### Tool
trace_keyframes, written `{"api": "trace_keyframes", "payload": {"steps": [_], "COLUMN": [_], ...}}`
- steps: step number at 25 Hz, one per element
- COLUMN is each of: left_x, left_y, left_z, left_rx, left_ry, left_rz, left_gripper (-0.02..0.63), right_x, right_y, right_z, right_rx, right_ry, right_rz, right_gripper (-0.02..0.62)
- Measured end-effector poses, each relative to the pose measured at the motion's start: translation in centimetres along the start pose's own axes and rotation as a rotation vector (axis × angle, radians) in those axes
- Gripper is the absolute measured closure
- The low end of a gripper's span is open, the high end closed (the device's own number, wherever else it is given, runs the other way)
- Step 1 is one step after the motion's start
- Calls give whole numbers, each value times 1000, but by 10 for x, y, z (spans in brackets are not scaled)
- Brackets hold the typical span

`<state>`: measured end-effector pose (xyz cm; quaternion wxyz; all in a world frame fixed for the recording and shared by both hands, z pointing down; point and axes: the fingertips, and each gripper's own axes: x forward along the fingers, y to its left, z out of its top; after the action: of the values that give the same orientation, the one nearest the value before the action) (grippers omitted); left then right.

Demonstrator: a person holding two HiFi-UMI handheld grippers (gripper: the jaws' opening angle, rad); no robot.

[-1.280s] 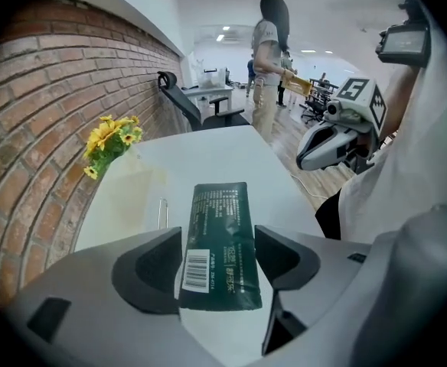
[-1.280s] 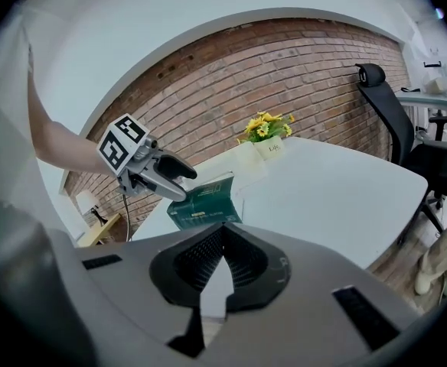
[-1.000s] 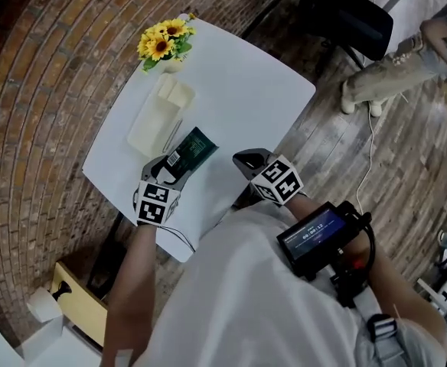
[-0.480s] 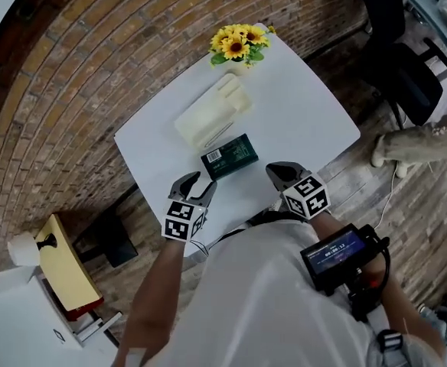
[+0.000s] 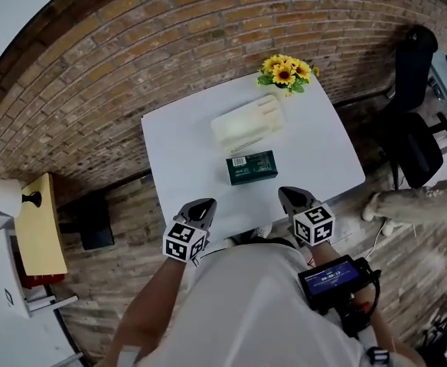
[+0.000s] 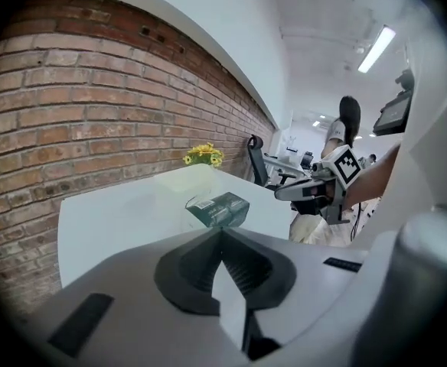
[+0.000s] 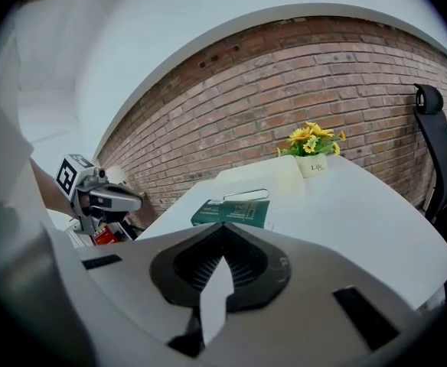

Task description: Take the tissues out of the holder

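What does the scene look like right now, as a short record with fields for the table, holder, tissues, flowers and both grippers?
table: white table, set against a brick wall
holder: cream holder, toward the table's far side
tissues: green tissue pack, flat on the table in front of the holder, outside it
flowers: sunflowers, at the far corner
left gripper: jaws have just closed, nothing between them, at the near edge
right gripper: shut, empty, at the near edge

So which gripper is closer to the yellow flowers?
Right. The right gripper is straight across the table from the flowers; the left gripper is farther off, toward the left.
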<state>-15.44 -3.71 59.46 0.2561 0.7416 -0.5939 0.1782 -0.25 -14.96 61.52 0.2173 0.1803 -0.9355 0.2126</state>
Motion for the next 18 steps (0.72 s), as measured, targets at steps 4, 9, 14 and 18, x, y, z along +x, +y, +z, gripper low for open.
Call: {"api": "trace_keyframes", "payload": {"steps": [4, 9, 14, 18], "left_x": [-19, -32, -37, -40], "left_y": [-4, -4, -2, 0], "left_z": [-15, -30, -32, -31], "left_rx": [-41, -78, -62, -47], "left_ry": [-30, -47, -64, -69], "left_rz": [-2, -4, -34, -57], "left_gripper": [598, 598, 598, 598], "right_x": [-8, -20, -25, -25], "right_y": [26, 50, 65, 72], "right_z": [5, 6, 0, -1], "right_rx": [-10, -24, -51, -60], "right_ry": [-31, -51, -61, -69], "right_rz": [32, 31, 10, -15], "right_gripper": [591, 591, 591, 591]}}
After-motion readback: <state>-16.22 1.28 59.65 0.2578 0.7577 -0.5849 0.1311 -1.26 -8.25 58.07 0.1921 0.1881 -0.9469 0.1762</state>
